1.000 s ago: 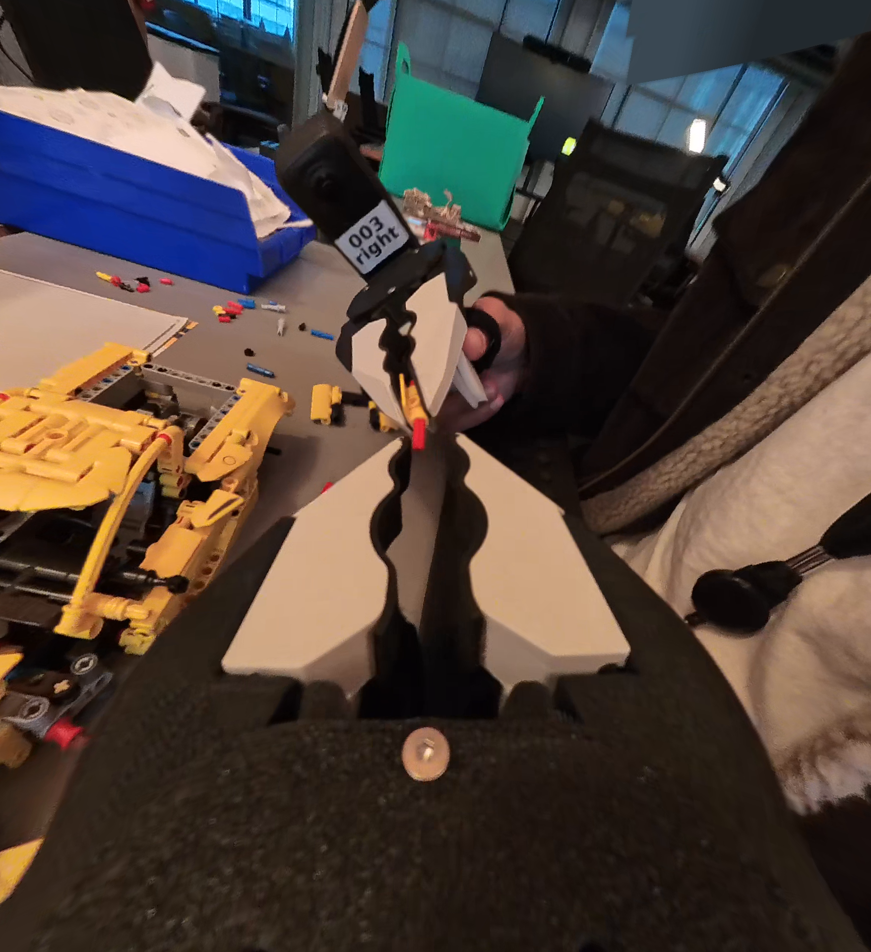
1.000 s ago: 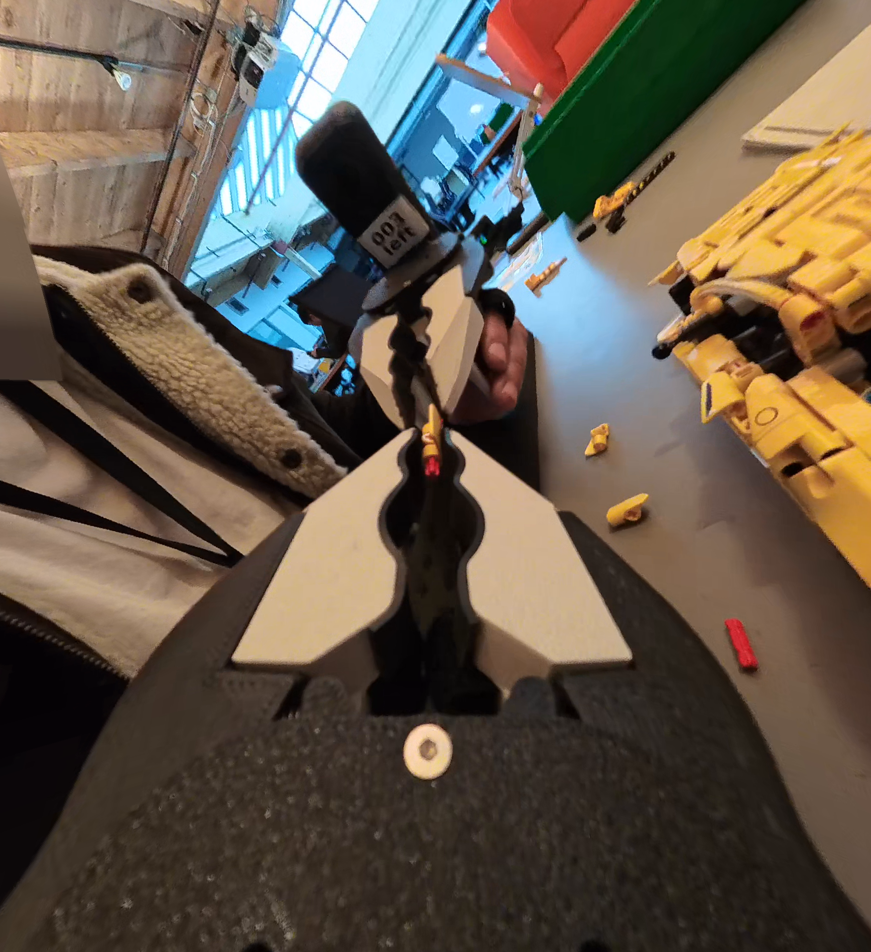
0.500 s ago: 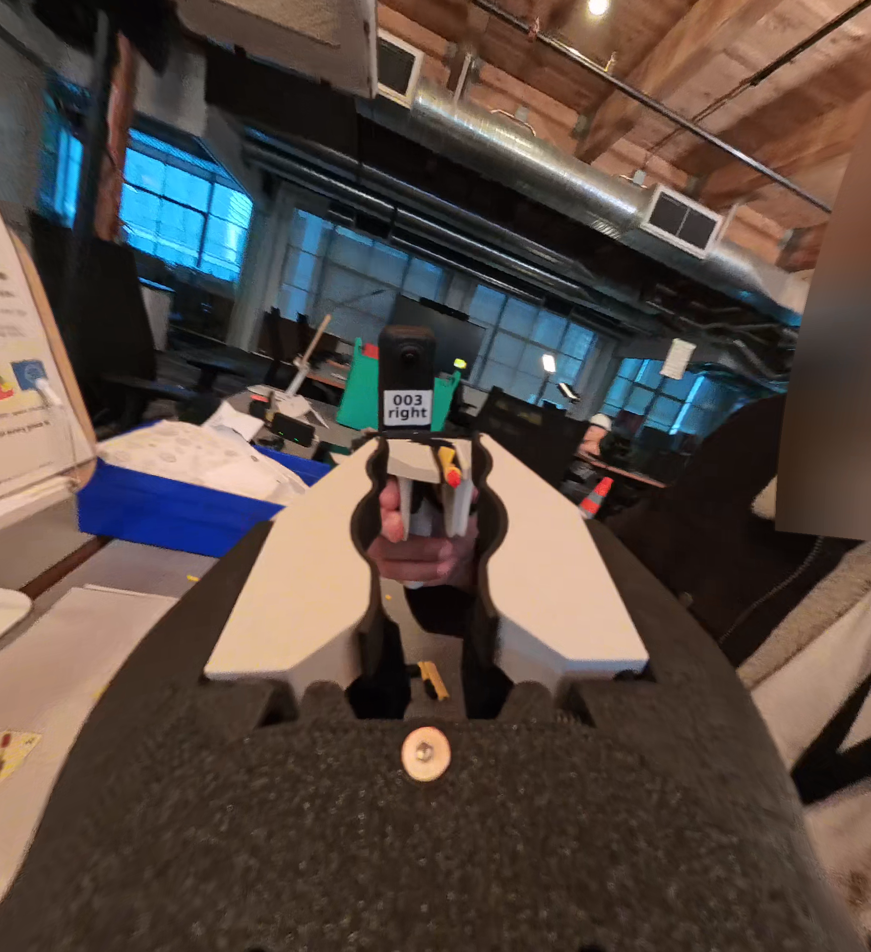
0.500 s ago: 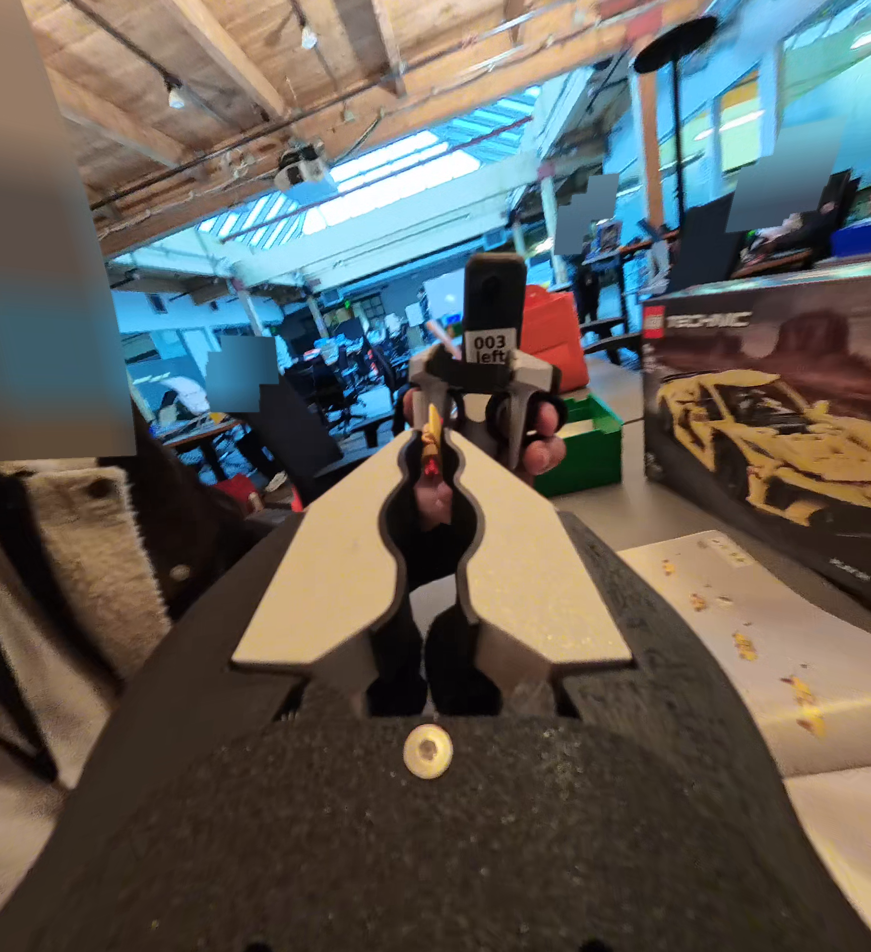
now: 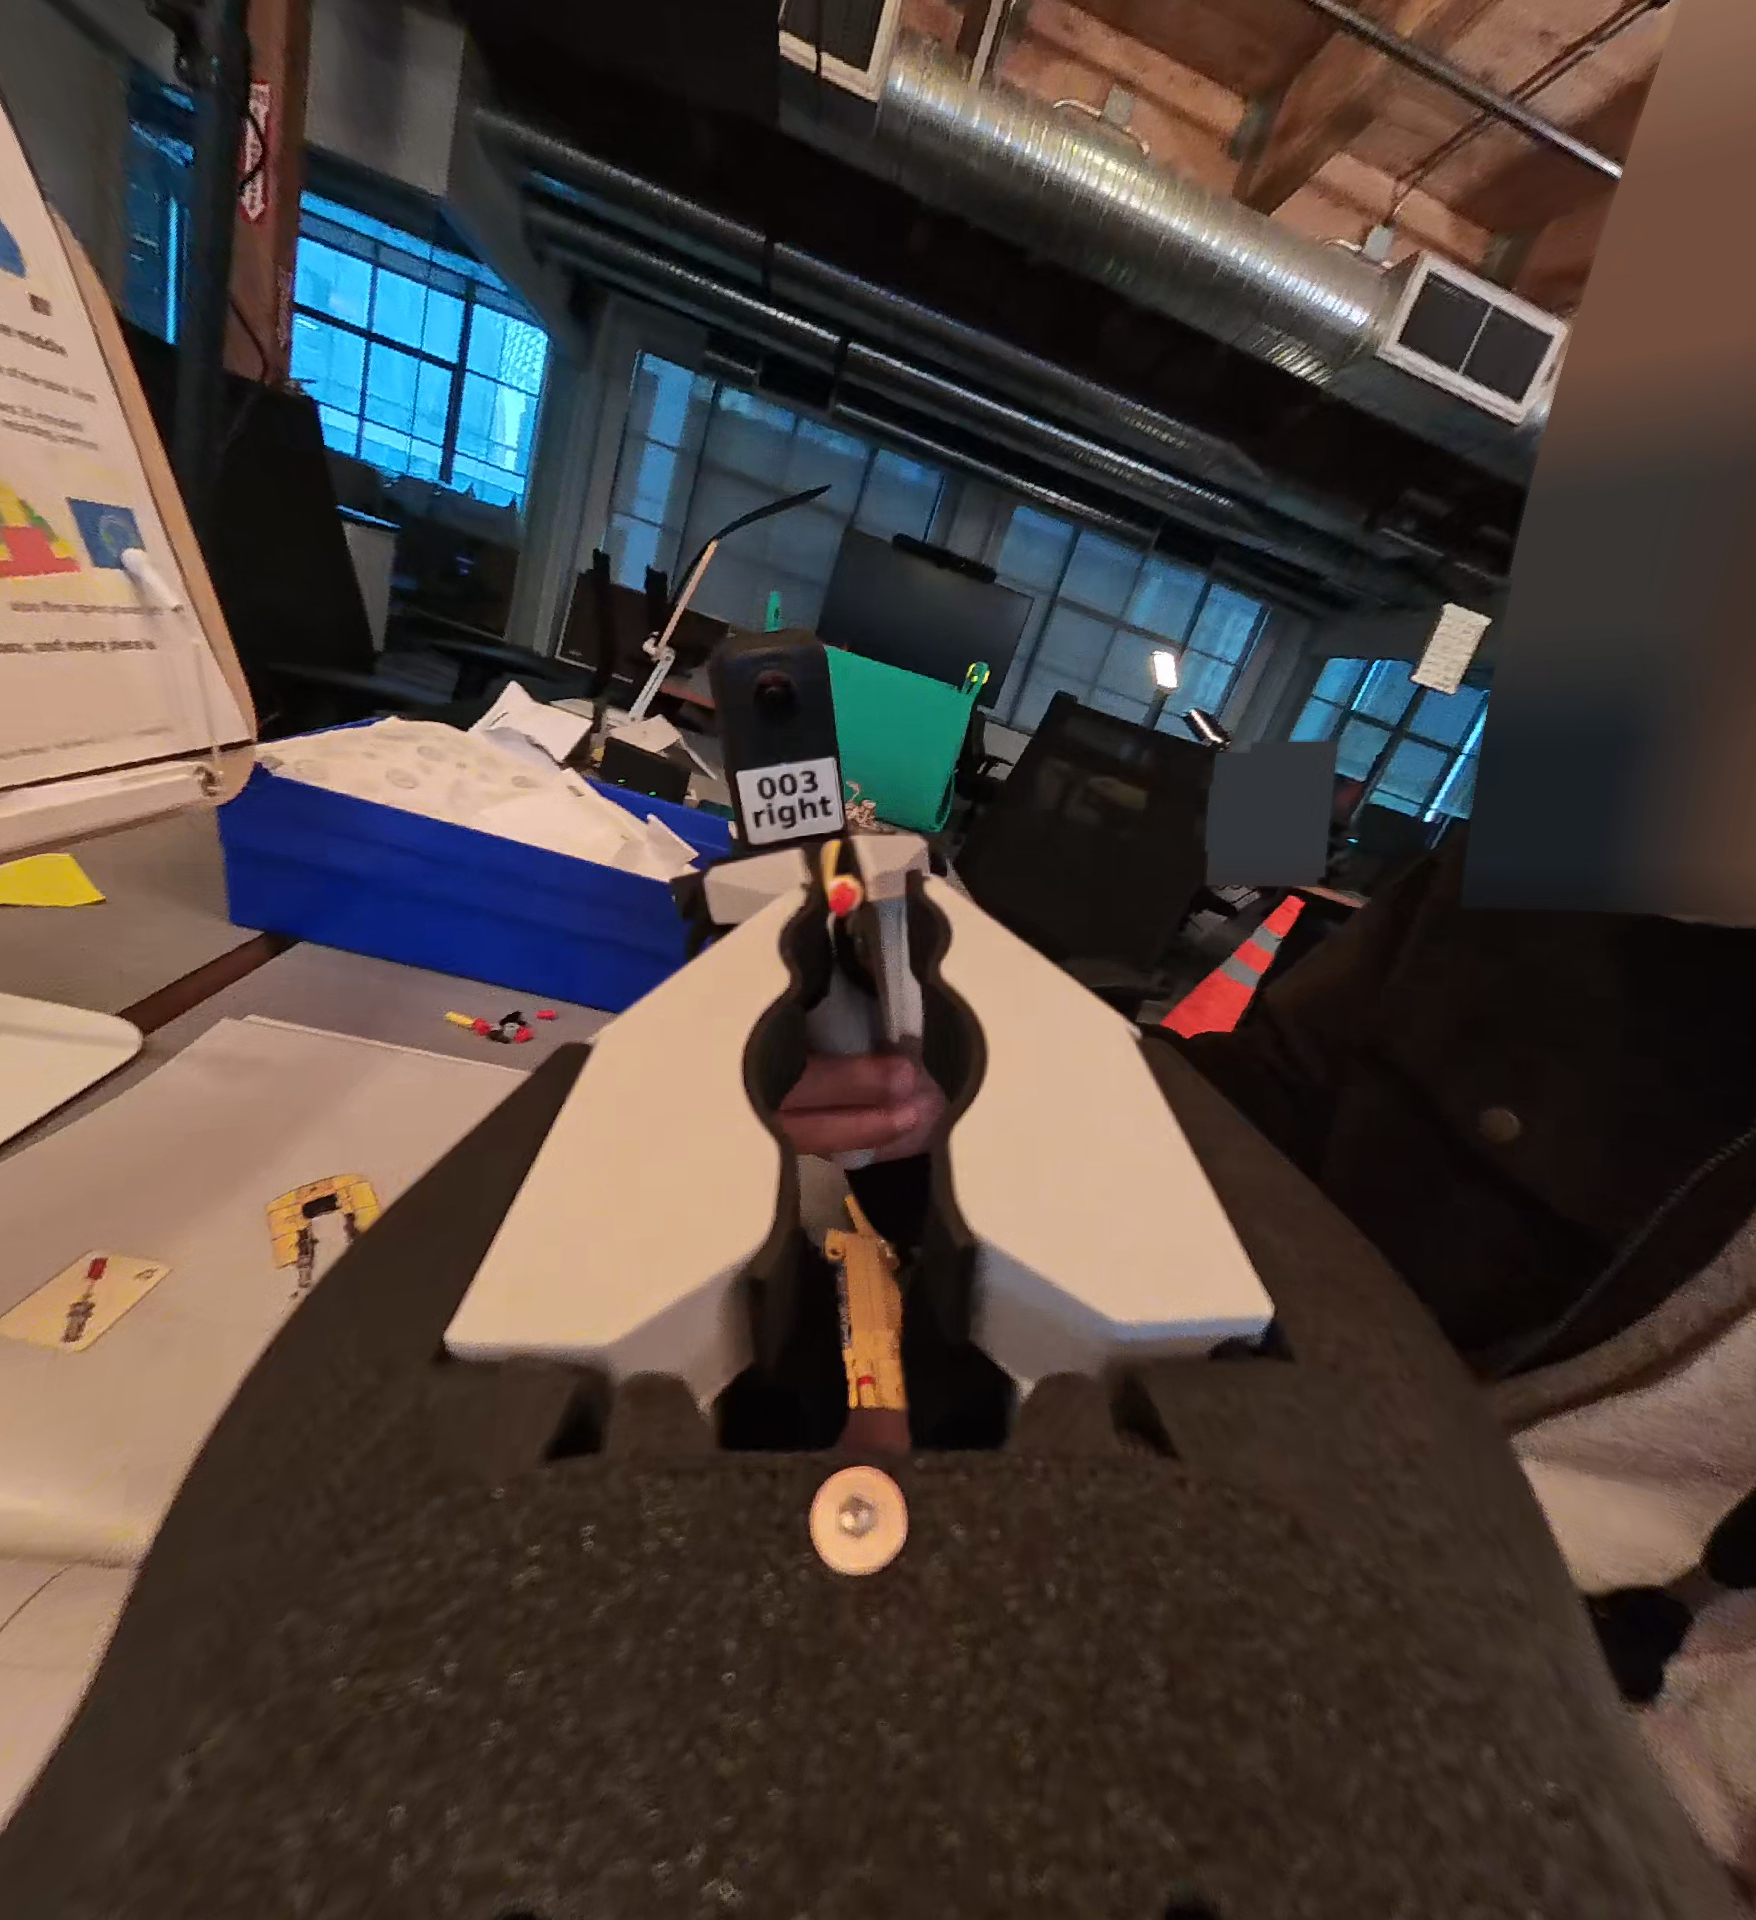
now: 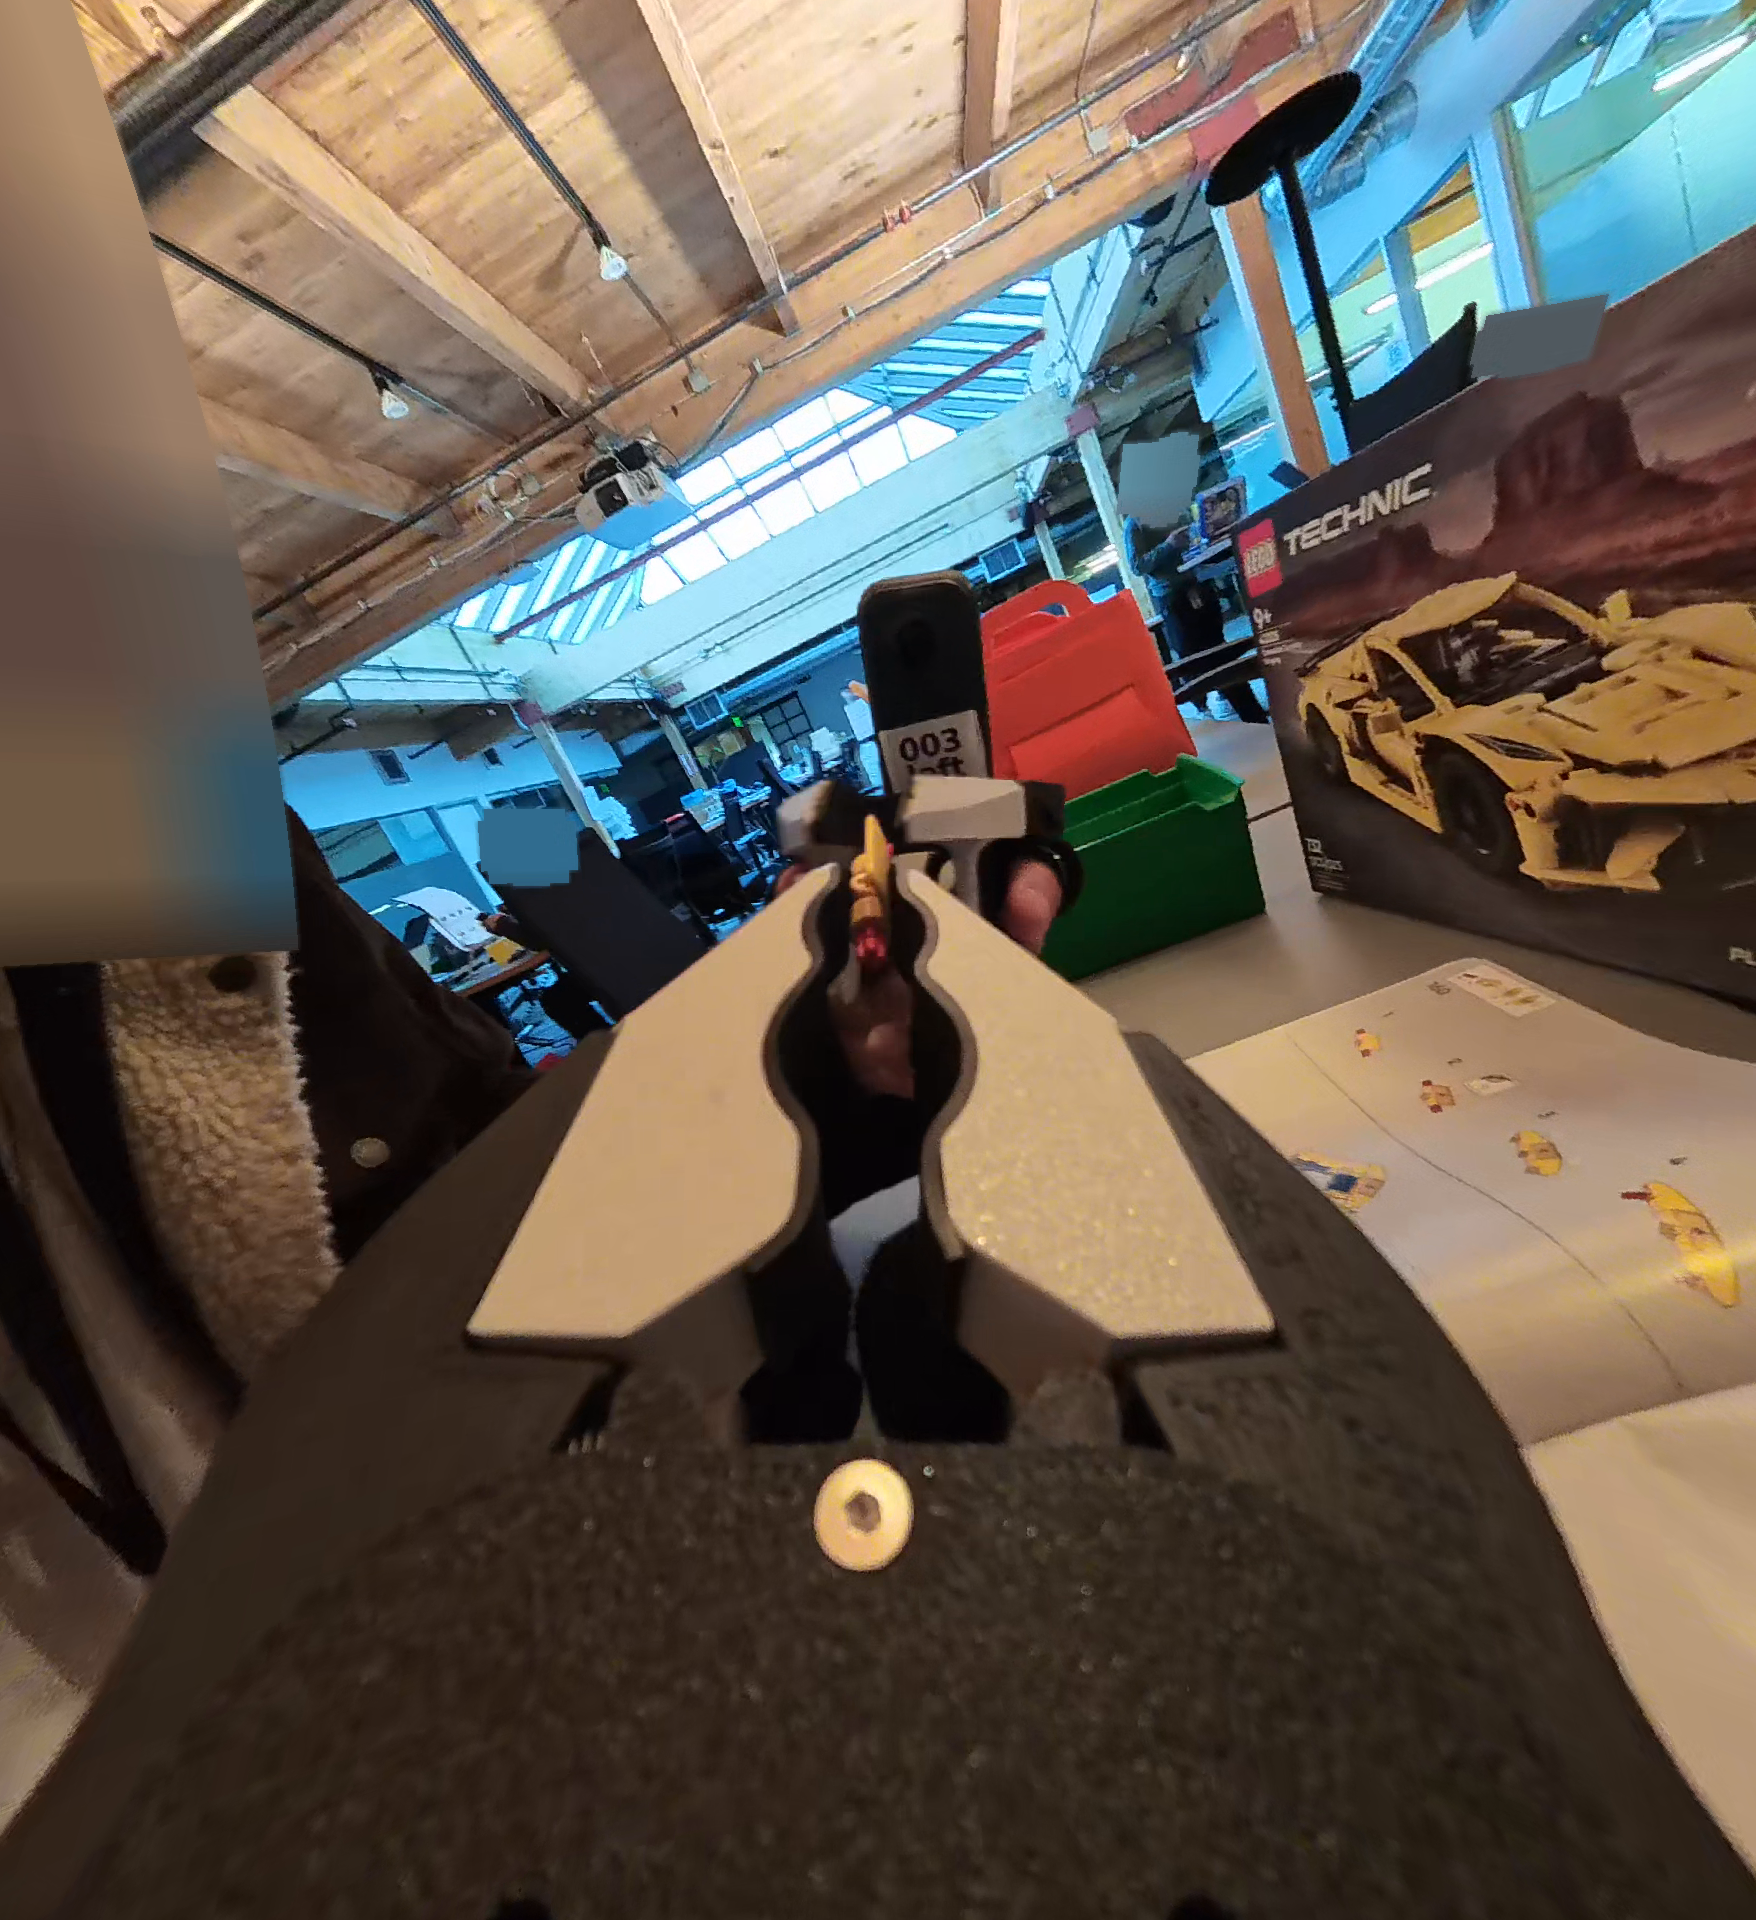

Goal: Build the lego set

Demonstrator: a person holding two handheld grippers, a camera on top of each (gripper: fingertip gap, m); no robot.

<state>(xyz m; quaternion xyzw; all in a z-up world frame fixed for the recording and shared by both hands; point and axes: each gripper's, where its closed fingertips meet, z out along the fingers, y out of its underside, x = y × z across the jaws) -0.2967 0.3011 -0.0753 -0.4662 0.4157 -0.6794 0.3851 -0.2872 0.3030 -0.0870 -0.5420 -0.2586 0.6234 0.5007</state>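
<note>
Both grippers are raised above the table and face each other tip to tip. My right gripper (image 6: 869, 899) is shut on a small yellow Lego piece with a red pin end (image 6: 868, 902). The piece stands upright between its fingertips. My left gripper (image 5: 843, 899) meets it from the other side, and the red pin end (image 5: 841, 894) sits at its tips. In the right wrist view the left gripper (image 6: 889, 821) has its pads closed on the yellow top of the same piece. A hand (image 5: 858, 1107) holds the right gripper (image 5: 812, 878) behind it.
A blue bin of paper bags (image 5: 438, 883) and loose small pieces (image 5: 505, 1023) lie at the left. The open instruction booklet (image 6: 1476, 1195) lies on the table, with the Lego box (image 6: 1580, 675) and a green bin (image 6: 1154, 862) behind. The person's jacket (image 5: 1476, 1091) is close by. Only a small space, under 4 cm, lies between the two pairs of fingers.
Both grippers rose from over the yellow car model to level height. The left gripper opened off the piece half a second ago and has closed on it again. The right kept its hold.
</note>
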